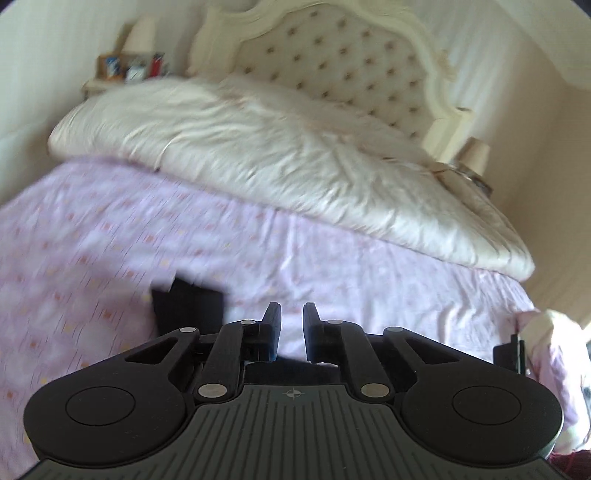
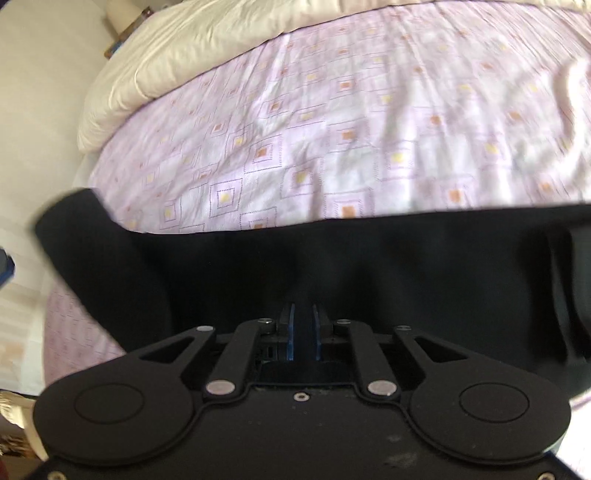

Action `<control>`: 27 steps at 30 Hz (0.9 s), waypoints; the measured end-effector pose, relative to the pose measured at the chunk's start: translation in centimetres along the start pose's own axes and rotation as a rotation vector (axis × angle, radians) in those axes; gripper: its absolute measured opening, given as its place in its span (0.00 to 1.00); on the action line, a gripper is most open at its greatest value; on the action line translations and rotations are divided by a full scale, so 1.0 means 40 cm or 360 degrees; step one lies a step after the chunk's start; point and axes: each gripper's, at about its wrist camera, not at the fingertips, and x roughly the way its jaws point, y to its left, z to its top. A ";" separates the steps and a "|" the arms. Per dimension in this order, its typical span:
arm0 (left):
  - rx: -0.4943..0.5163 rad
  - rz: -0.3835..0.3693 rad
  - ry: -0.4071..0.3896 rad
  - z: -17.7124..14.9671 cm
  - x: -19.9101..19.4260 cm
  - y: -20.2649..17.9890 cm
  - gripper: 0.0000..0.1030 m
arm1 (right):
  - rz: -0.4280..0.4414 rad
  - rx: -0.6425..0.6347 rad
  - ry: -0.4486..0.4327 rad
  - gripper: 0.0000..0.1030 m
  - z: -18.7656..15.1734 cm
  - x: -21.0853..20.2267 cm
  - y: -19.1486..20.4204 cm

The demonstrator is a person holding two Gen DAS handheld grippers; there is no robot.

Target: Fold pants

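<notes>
The black pants (image 2: 332, 266) stretch across the lower half of the right wrist view, over the lilac patterned bedsheet (image 2: 332, 129). My right gripper (image 2: 303, 325) is shut on the pants' fabric, which runs between its fingers. In the left wrist view a part of the black pants (image 1: 192, 306) lies on the sheet just left of and under my left gripper (image 1: 290, 321). The left gripper is open with a small gap, and nothing shows between its fingers.
A cream duvet (image 1: 258, 147) is bunched at the head of the bed under a tufted headboard (image 1: 340, 62). Nightstands with lamps (image 1: 142, 35) stand on both sides. The bed's left edge (image 2: 85, 173) drops off beside a pale wall.
</notes>
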 end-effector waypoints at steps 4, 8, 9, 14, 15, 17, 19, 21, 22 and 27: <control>0.0058 -0.0047 0.0043 -0.022 0.029 -0.117 0.12 | -0.0017 -0.0007 0.0046 0.16 -0.028 -0.043 -0.065; -0.0114 0.0045 0.0184 -0.089 0.071 -0.135 0.13 | -0.0021 -0.0123 0.0063 0.17 -0.046 -0.093 -0.097; -0.0141 0.0074 0.0227 -0.106 0.081 -0.130 0.15 | -0.0015 -0.0137 0.0067 0.20 -0.049 -0.107 -0.101; -0.0173 0.0287 0.0281 -0.149 0.077 -0.059 0.27 | 0.0050 -0.0223 0.0066 0.30 -0.044 -0.123 -0.078; -0.0192 0.0327 0.0290 -0.151 0.070 -0.037 0.30 | 0.0067 -0.0251 0.0066 0.33 -0.037 -0.121 -0.062; -0.0250 0.0388 0.0316 -0.152 0.059 0.005 0.40 | 0.0113 -0.0301 0.0061 0.39 -0.018 -0.110 -0.020; -0.0347 0.0433 0.0345 -0.154 0.052 0.062 0.43 | 0.0164 -0.0339 0.0057 0.44 0.011 -0.076 0.040; -0.0444 0.0464 0.0405 -0.159 0.050 0.121 0.46 | 0.0205 -0.0375 0.0057 0.51 0.039 -0.040 0.108; -0.0481 0.0477 0.0440 -0.162 0.049 0.149 0.49 | 0.0219 -0.0392 0.0053 0.53 0.050 -0.027 0.138; -0.0585 0.0465 0.0572 -0.194 0.034 0.265 0.51 | 0.0252 -0.0457 0.0046 0.66 0.106 0.066 0.293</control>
